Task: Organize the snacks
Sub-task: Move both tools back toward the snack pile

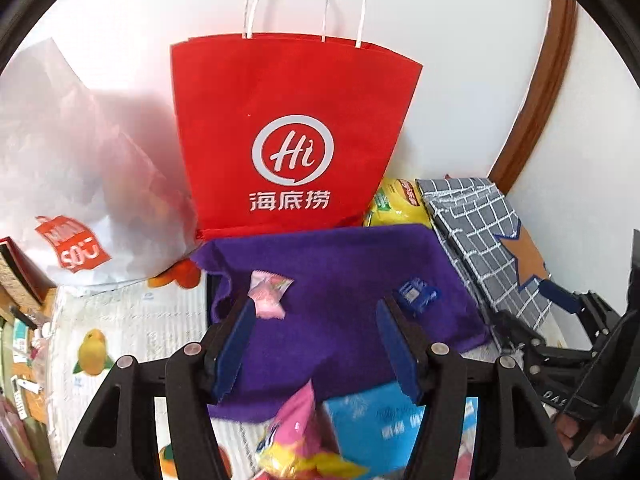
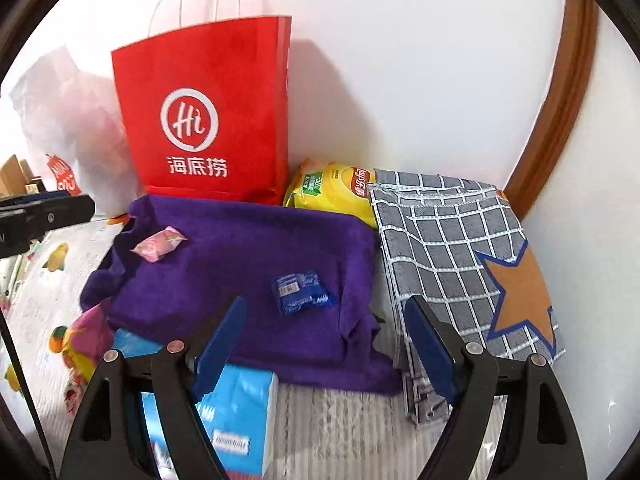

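Note:
A pink wrapped candy (image 1: pixel 267 292) (image 2: pixel 160 243) and a small blue wrapped snack (image 1: pixel 418 294) (image 2: pixel 301 292) lie apart on a purple cloth (image 1: pixel 332 280) (image 2: pixel 248 264). A red paper bag (image 1: pixel 292 132) (image 2: pixel 208 120) with white handles stands upright behind the cloth. My left gripper (image 1: pixel 316 320) is open and empty, hovering over the cloth's near part. My right gripper (image 2: pixel 326 316) is open and empty, just in front of the blue snack. A yellow chip bag (image 1: pixel 396 204) (image 2: pixel 332 192) lies behind the cloth to the right.
A grey checked cloth with an orange star (image 2: pixel 460 248) (image 1: pixel 480 232) lies at right. A blue tissue pack (image 2: pixel 240 408) (image 1: pixel 372 420) and a pink snack bag (image 1: pixel 300 432) (image 2: pixel 88 340) lie at the front. A white plastic bag (image 1: pixel 80 168) sits left of the red bag.

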{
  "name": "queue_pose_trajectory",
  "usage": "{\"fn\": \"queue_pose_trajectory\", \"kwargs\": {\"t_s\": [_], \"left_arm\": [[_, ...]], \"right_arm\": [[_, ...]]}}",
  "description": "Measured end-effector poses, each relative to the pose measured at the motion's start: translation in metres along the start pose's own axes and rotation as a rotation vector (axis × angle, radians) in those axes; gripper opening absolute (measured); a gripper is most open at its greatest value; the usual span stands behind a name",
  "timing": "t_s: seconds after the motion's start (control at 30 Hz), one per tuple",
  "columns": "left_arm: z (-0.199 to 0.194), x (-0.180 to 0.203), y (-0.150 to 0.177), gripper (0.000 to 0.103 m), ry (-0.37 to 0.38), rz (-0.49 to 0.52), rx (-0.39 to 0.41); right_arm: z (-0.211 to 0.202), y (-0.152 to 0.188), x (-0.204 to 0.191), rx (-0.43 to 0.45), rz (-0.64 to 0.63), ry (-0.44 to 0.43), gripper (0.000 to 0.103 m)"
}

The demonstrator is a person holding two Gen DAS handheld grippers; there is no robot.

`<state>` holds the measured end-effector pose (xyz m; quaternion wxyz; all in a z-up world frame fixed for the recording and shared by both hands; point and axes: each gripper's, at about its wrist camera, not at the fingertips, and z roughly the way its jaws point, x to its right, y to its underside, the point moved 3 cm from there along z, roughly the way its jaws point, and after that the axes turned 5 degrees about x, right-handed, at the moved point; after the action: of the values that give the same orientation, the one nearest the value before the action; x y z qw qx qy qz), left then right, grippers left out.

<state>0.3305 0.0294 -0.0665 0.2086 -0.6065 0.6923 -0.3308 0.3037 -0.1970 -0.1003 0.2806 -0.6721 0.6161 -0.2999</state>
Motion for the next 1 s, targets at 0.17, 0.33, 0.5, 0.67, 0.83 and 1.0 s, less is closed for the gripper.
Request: {"fn": "queue_pose_trajectory", "kwargs": {"t_s": [0.17, 0.33, 0.5, 0.67, 0.83, 1.0], "left_arm": [[-0.028, -0.002, 0.015, 0.061, 0.004, -0.016, -0.013], [-0.055, -0.006, 0.033, 0.061, -0.009, -0.025, 0.006], [-0.073, -0.014, 0.056, 0.061, -0.005, -0.062, 0.006], [-0.08, -0.026, 0.079, 0.061, -0.03, -0.104, -0.017], [-0.082, -0.038, 0.103, 0.062, -0.052, -0.137, -0.044], [-0.077, -0.047, 0.125, 0.062, -0.059, -0.145, -0.077]], "right_arm": [[-0.022, 0.01, 0.001, 0.001, 0.078, -0.067, 0.082], [-0.041, 0.025, -0.004, -0.01, 0.096, -0.071, 0.082], [-0.052, 0.046, -0.012, -0.024, 0.079, -0.062, 0.077], [-0.062, 0.068, -0.024, -0.022, 0.084, -0.139, 0.077], [-0.05, 0.091, -0.046, -0.093, 0.06, -0.183, 0.077], [-0.028, 0.112, -0.059, -0.183, 0.088, -0.236, 0.077]]}}
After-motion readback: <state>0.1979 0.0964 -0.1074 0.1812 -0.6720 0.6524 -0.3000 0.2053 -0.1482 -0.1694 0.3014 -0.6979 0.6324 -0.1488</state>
